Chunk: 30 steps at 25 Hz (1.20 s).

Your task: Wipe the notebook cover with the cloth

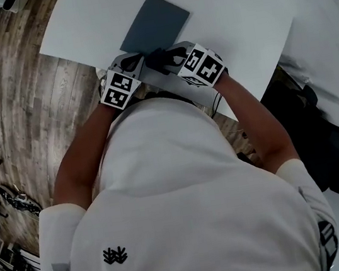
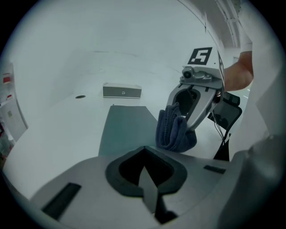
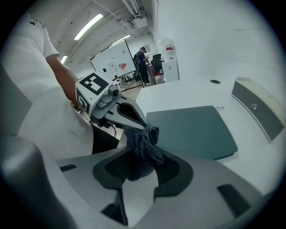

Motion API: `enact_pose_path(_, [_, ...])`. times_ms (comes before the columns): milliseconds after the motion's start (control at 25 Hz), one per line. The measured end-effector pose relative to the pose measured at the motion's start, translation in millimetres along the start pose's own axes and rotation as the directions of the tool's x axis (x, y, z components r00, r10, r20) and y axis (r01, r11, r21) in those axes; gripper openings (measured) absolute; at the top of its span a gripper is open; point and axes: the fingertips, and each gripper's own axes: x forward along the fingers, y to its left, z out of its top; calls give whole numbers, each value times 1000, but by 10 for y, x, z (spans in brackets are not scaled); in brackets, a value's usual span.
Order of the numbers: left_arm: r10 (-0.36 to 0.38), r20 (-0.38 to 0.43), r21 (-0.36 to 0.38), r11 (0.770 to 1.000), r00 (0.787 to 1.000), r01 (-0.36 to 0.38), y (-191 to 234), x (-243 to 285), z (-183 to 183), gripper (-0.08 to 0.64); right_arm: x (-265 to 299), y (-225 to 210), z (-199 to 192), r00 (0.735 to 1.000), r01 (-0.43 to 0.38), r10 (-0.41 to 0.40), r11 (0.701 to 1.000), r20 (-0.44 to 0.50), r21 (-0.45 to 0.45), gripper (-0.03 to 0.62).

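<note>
Clamping the cloth (image 3: 142,145), right gripper (image 3: 138,179) hangs beside the notebook (image 3: 192,129) (left gripper (image 2: 145,176) closed).

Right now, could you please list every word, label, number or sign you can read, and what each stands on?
No words or numbers can be read in these views.
Marker cubes: black-and-white square patterns, no letters.
Shirt emblem: a dark symbol, no words.
Whiteboard: a red mark, too blurred to read.
Grey box: a small mark, too small to read.
</note>
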Motion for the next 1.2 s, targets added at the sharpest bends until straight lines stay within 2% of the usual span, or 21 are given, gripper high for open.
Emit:
enact_pose_path(240, [4,2,16,1000,1000,-4,0,10,-15,6,-14,-140,3,999,-29,29,1000,-31,9,135])
enact_pose_path(600, [-6,4,45,999,1000,6,-22,10,-30,6,-164,-660,-5,998,15,-12,999,-69,37,135])
enact_pose_path(1200, [-15,2,53,998,1000,15,-20,23,-18,6,-517,-1689,-9,980,179,-169,979,-101,99,135])
